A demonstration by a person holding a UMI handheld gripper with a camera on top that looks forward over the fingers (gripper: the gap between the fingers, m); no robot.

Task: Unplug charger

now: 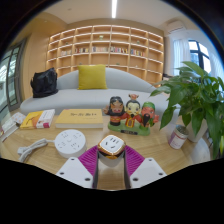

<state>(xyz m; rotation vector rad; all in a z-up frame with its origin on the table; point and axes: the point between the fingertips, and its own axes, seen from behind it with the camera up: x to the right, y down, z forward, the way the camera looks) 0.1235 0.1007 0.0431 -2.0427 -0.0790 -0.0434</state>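
Item: two-finger gripper [111, 168], purple pads [91, 160] on the inner faces. The fingers stood closed in on the small white cube-shaped charger with orange markings [111, 145], pressing its two side faces. The charger sat between the fingertips, above the wooden table [40, 152]. Judged light, rigid, smooth-skinned plastic; flat opposite sides offered the surest hold. Beyond: round white disc [69, 140], white cable [32, 148], two figurines [131, 112], green potted plant [195, 95], pale sofa [80, 98].
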